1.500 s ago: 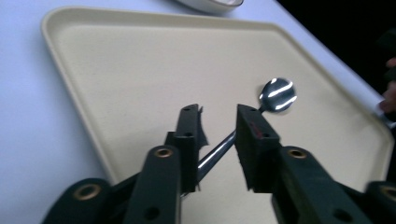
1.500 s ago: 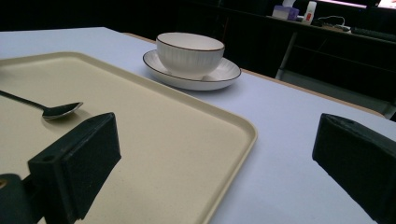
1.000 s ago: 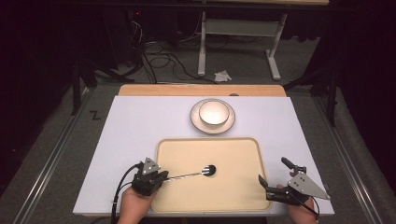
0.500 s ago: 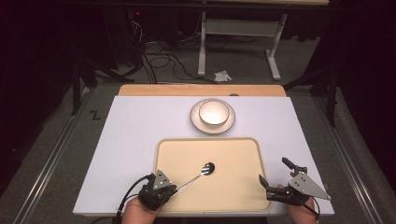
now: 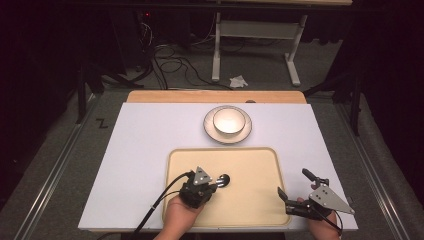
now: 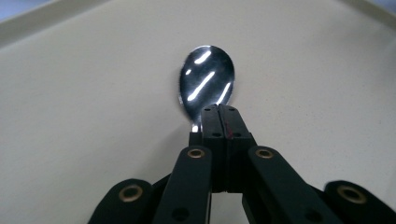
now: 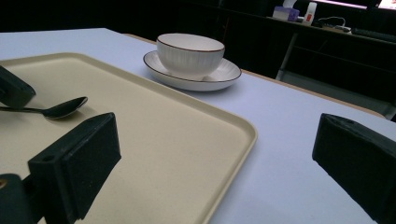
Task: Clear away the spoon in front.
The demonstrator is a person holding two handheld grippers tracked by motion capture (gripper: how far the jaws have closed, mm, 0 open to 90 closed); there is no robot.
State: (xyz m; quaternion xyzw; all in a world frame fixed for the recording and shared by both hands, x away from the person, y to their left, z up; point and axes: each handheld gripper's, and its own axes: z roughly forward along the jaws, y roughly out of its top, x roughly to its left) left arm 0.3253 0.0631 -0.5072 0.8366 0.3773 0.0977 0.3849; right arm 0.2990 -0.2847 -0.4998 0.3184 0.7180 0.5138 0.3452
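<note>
Shifted rightward over the near tray (image 5: 260, 165) since the earlier frame, left gripper (image 5: 214, 183) clamped tight on spoon (image 6: 207, 84) neck; advise level carriage toward far bowl (image 5: 229, 120); right gripper (image 5: 295, 192) parked wide, empty.

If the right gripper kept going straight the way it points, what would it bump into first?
Probably the bowl on its saucer; the right gripper looks across the tray corner toward them, though depth is hard to judge.

My left gripper (image 5: 214, 183) has moved right.
It now sits over the tray (image 5: 255, 165), carrying the spoon (image 5: 223, 180) along, bowl further right.
</note>
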